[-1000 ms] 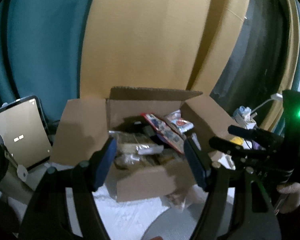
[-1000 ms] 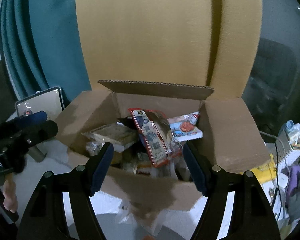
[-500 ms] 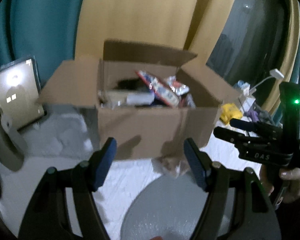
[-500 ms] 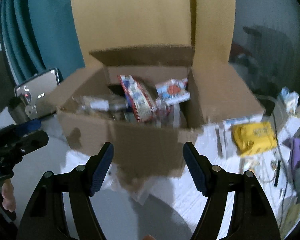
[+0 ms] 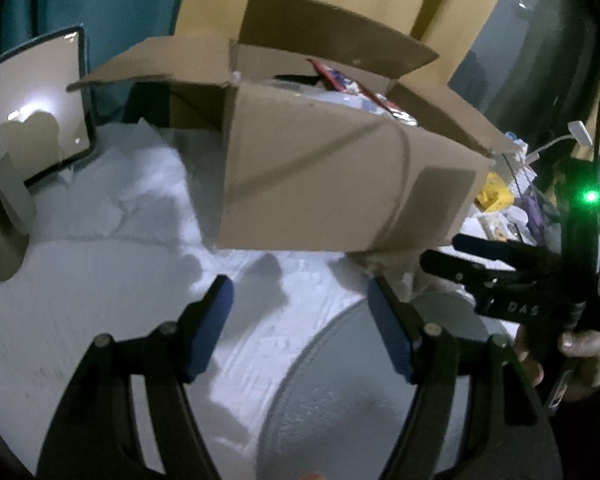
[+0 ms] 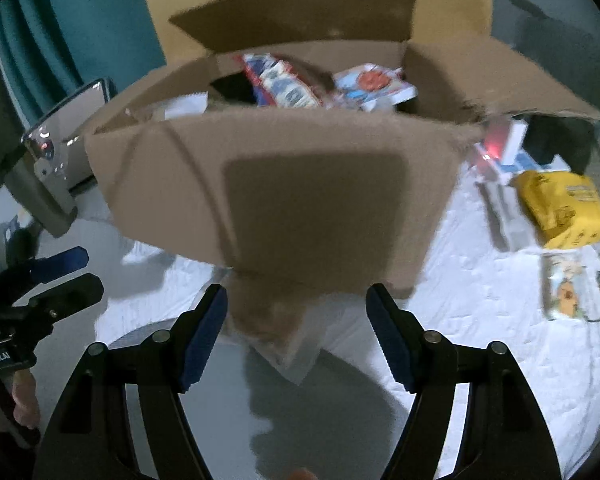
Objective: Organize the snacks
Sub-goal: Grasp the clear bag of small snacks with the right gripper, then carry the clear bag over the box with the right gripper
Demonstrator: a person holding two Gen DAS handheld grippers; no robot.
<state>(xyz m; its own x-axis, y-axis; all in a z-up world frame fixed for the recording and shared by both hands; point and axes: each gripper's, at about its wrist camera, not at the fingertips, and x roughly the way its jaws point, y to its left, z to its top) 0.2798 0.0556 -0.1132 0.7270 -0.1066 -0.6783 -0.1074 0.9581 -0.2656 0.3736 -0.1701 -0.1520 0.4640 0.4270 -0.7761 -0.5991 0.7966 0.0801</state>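
Both tools lowered, corrugated cardboard box [image 6: 284,184] nearer, crinkly snack packets [image 6: 288,84]

I see bare white tablecloth [image 5: 100,300] lower left; the cardboard box [image 5: 332,184] blocks centre, clutter crowds its right.

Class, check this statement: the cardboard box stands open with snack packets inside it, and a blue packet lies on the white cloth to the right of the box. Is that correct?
Not quite. The packet on the white cloth to the right of the cardboard box is yellow, not blue, as the right wrist view shows. The rest holds: the box stands open with snack packets inside it.
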